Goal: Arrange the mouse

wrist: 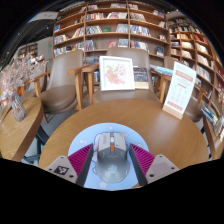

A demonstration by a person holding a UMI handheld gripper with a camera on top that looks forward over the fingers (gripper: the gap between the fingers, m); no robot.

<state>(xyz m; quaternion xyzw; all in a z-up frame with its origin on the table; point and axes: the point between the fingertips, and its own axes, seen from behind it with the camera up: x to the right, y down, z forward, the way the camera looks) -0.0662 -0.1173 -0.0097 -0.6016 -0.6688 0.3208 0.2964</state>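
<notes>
While the mouse (111, 152) sits on a pale mat (112, 172) on the round worktop (70, 125), we hold the gripper (111, 158) spread wide around it, neither pad touching. Closing on its sides comes next, we judge. Standing signs (181, 88) beyond carry print too small to read.

The mouse (111, 155) is grey w/ a lighter silver tone on its sides and a dark line down the middle. It lies flat, right side up, on a pale blue mouse mat (110, 172), which lies on a round wooden table (150, 122). The mouse is approx. in the middle of the mat, between the two fingers, its long axis pointing away from them.
</notes>
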